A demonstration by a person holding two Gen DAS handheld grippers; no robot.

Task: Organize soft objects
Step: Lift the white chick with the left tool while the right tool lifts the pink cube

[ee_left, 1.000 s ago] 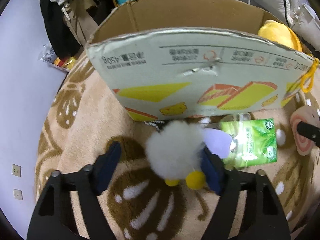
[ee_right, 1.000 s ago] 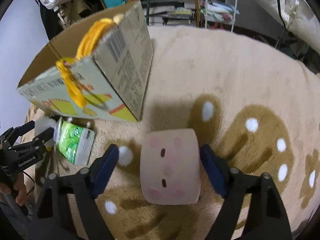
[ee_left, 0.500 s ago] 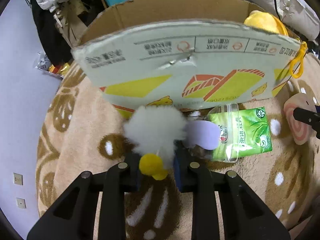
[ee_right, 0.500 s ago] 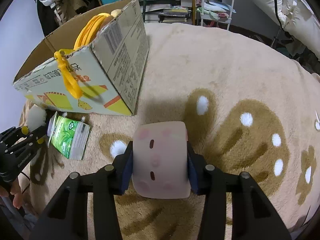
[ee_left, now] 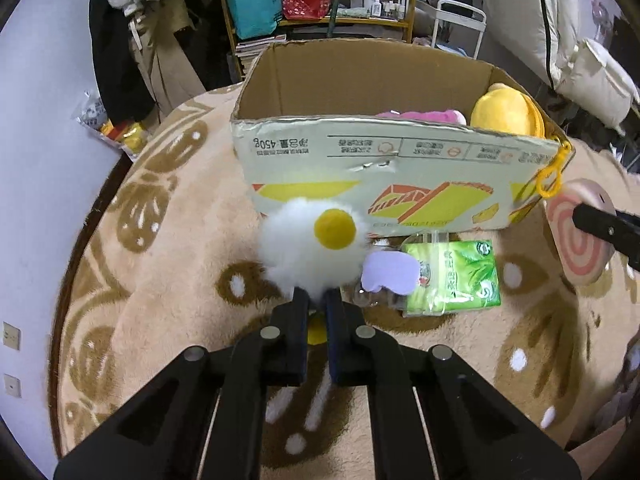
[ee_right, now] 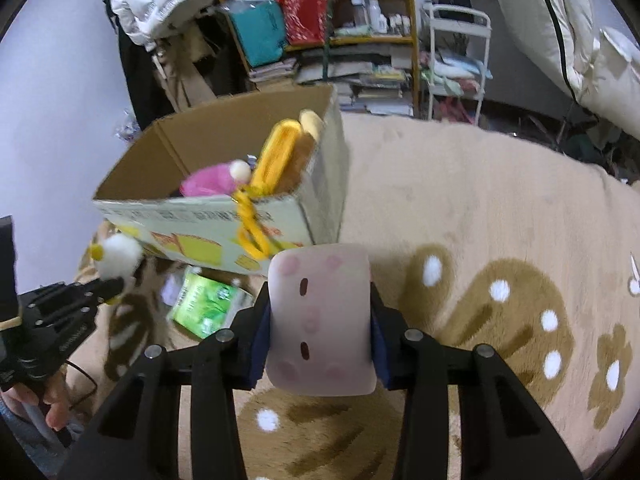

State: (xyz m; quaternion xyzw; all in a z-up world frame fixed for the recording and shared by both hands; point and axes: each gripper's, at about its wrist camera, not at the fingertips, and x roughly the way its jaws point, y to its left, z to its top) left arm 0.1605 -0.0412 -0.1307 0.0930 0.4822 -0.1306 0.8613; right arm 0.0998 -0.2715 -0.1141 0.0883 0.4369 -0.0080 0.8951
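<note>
My left gripper [ee_left: 317, 306] is shut on a fluffy white plush with a yellow pompom [ee_left: 310, 250], held above the rug in front of the cardboard box [ee_left: 372, 152]. It also shows in the right wrist view [ee_right: 118, 261]. My right gripper [ee_right: 318, 316] is shut on a pink roll-shaped plush [ee_right: 320, 320], lifted off the rug right of the box [ee_right: 224, 216]; its swirl end shows in the left wrist view [ee_left: 576, 236]. Inside the box lie a yellow plush [ee_left: 506, 114] and a pink plush [ee_right: 208, 180].
A green tissue pack [ee_left: 452, 276] lies on the beige patterned rug [ee_right: 500, 220] by the box front, with a lilac piece [ee_left: 390, 276] beside it. A yellow cord [ee_right: 250, 224] hangs over the box corner. Shelves, a white cart [ee_right: 456, 60] and hanging clothes stand behind.
Both grippers closed on their plush toys and lifted them off the rug. The views rose, so the box interior now shows.
</note>
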